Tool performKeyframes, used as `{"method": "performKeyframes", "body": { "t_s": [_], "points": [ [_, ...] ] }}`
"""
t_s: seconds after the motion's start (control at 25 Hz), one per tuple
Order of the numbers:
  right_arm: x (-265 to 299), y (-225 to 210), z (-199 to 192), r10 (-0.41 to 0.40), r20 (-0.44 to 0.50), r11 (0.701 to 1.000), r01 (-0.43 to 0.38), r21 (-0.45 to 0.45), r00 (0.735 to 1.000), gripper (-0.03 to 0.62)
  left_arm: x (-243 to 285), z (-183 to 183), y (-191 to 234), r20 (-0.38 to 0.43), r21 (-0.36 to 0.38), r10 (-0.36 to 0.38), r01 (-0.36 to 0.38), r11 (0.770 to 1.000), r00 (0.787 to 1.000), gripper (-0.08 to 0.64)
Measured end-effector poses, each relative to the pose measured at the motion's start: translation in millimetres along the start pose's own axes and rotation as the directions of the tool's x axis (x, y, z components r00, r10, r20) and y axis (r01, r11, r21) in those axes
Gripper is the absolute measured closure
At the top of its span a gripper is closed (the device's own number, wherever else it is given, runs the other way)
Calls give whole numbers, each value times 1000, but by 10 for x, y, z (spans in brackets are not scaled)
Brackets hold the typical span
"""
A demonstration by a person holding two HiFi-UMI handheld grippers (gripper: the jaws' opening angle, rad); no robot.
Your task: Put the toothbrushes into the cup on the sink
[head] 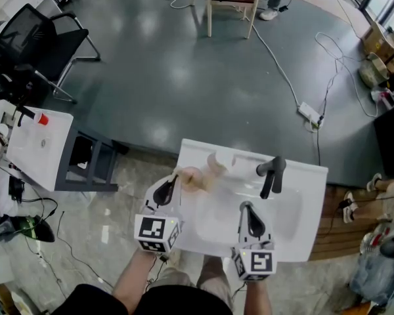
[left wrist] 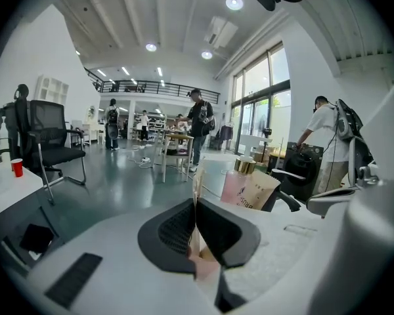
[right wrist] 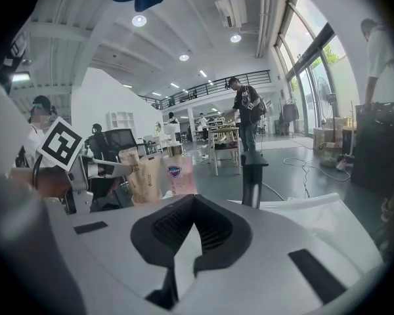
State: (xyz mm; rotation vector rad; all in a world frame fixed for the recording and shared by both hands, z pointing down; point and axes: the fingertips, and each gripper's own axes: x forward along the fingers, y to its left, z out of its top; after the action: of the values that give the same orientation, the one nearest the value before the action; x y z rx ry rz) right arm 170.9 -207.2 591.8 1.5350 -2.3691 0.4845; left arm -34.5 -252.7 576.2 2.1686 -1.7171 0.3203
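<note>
Sink [head: 305,240] white, floor [head: 184,71] grey; left fingers [left wrist: 174,231] pinch toothbrush packet [left wrist: 197,182]; right fingers [right wrist: 213,225] closed, empty

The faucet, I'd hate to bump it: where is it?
Head view: the black faucet stands at the sink's far side, right of centre, just ahead of the right gripper.

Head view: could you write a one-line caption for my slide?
Left gripper and right gripper over a white sink with black faucet.
</note>
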Motion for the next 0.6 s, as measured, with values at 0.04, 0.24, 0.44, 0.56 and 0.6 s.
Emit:
{"method": "performKeyframes", "body": {
  "t_s": [0.04,0.24,0.44,0.56,0.6],
  "points": [
    [-4,-3,-24,1,1,1000,-1,0,1000,594,1,0,5,2,-1,5,-5,1000,1000,555],
    [-16,5,7,-3,5,1000,3,3,1000,594,8,-15,-30,-3,2,-11,11,1000,1000,435],
    [-20,10,26,-2,12,1000,2,2,1000,594,3,-32,-36,-8,6,-8,8,1000,1000,403],
    [-25,19,6,5,10,1000,-5,-4,1000,594,-4,-31,-31,-8,11,-6,6,1000,1000,403],
    [-30,22,11,3,11,1000,-3,-4,1000,594,-10,-20,-27,-6,12,-6,6,1000,1000,403]
  ]
}}
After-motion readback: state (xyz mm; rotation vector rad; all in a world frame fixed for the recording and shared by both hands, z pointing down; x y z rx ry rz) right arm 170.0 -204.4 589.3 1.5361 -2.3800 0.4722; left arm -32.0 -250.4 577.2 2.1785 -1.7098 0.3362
